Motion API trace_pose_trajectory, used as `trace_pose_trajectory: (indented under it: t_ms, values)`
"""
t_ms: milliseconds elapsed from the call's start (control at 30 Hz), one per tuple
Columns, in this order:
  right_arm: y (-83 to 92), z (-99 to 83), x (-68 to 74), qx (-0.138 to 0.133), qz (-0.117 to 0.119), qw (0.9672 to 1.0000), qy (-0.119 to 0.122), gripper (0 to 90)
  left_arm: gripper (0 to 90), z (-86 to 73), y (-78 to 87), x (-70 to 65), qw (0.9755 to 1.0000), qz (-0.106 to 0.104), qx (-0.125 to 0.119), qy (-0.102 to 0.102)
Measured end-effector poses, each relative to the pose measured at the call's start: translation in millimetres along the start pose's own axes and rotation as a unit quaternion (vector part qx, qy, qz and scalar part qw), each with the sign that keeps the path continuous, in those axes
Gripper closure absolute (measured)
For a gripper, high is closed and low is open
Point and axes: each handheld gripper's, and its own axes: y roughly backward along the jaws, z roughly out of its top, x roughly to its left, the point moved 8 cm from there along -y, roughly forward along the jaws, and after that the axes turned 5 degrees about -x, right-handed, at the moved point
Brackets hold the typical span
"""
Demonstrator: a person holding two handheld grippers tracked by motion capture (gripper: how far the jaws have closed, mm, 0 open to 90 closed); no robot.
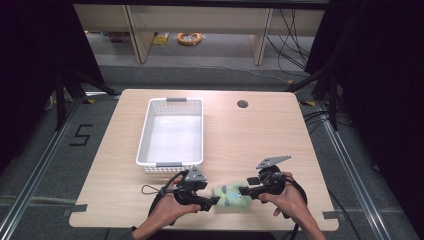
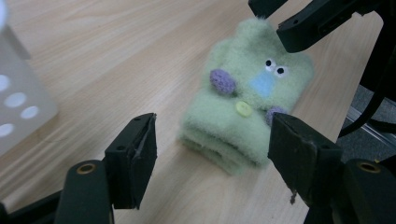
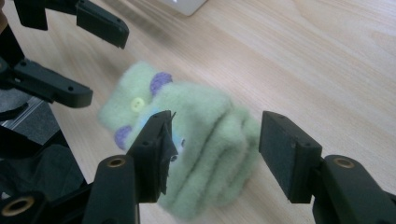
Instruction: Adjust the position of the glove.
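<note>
Sock (image 1: 230,197) near table's (image 1: 260,135) front edge, partly hidden between left gripper (image 1: 214,201) and right gripper (image 1: 243,191), both spread, pinching nothing.

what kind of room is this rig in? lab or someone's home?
Most likely a lab or data-collection workspace, not a home. A lone wooden table stands between dark curtains, floor rails run along both sides, loose cables trail behind, and a taped number five marks the floor.
</note>
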Motion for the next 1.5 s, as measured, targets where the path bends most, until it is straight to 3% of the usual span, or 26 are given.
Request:
trace_pose_trajectory:
  t_ms: [33,67,100,200,267,300,367,467,600,667,700,800,833,1067,1133,1267,1433,1500]
  values:
    - [-0.8,-0.1,-0.9,-0.004,-0.002,1.0,-0.001,44.8,31.8,0.2,-1.9,0.4,1.0,0.0,0.002,-0.003]
    - [-1.6,-0.7,-1.1,-0.003,-0.002,1.0,-0.002,44.2,31.7,1.6,-4.3,-0.9,0.9999,0.002,-0.004,0.01]
    - [-2.7,-1.2,-1.3,-0.005,-0.006,1.0,-0.006,43.6,31.7,1.6,-4.4,0.6,1.0,-0.001,0.004,0.002]
    - [-5.1,-1.7,-0.4,-0.007,-0.007,0.9999,-0.008,41.9,31.7,4.9,-9.7,0.4,0.9998,0.0,-0.004,0.02]
    - [-8.0,-3.1,0.1,-0.003,-0.006,1.0,-0.007,41.2,31.8,5.4,-10.6,2.1,0.9999,0.002,0.002,0.012]
    - [-8.6,-4.4,2.4,-0.001,-0.008,0.9998,-0.018,40.9,31.9,5.7,-11.5,2.5,0.9999,0.005,0.002,0.011]
    - [-11.0,-6.3,-1.5,0.0,-0.009,0.9999,-0.006,40.6,32.3,4.6,-14.3,2.1,0.9999,0.01,0.003,0.014]
    - [-13.1,-11.6,-7.6,0.009,-0.023,0.9996,-0.013,40.2,32.4,0.6,-19.3,-1.3,0.9997,0.012,0.007,0.017]
    - [-19.8,-16.9,-9.8,0.006,-0.018,0.9995,-0.026,39.9,32.8,-7.7,-25.7,-0.9,0.9996,0.016,0.023,0.007]
    - [-23.3,-18.3,-10.4,0.005,-0.022,0.9992,-0.034,40.2,33.1,-9.9,-29.2,-3.1,0.9994,0.012,0.021,0.023]
    - [-22.1,-19.1,-10.7,0.013,-0.018,0.9993,-0.03,40.2,33.4,-10.4,-28.5,-2.5,0.9995,0.013,0.026,0.013]
    - [-22.0,-21.9,-11.7,0.019,-0.004,0.9989,-0.043,40.9,34.9,-11.4,-30.1,-3.3,0.9995,0.012,0.027,0.008]
    - [-22.0,-23.1,-10.7,0.017,0.013,0.9986,-0.048,41.1,34.7,-12.1,-31.1,-3.3,0.9995,0.013,0.027,0.013]
    - [-23.9,-24.4,-12.3,0.01,0.002,0.9987,-0.051,42.5,36.4,-14.7,-33.6,-5.9,0.9993,0.003,0.031,0.021]
    - [-24.8,-24.7,-12.4,0.009,0.007,0.9986,-0.051,43.0,36.3,-15.3,-35.2,-5.4,0.9992,-0.001,0.024,0.032]
    - [-26.4,-25.4,-11.6,0.009,0.02,0.998,-0.06,43.8,37.2,-15.1,-35.1,-5.0,0.9994,-0.004,0.027,0.021]
    - [-27.2,-26.0,-12.2,0.003,0.024,0.9974,-0.068,46.3,42.7,-15.6,-34.9,-6.3,0.9993,-0.014,0.026,0.024]
    - [-27.4,-26.2,-11.8,0.006,0.027,0.9974,-0.067,47.3,45.9,-14.8,-35.8,-8.0,0.9991,-0.018,0.017,0.036]
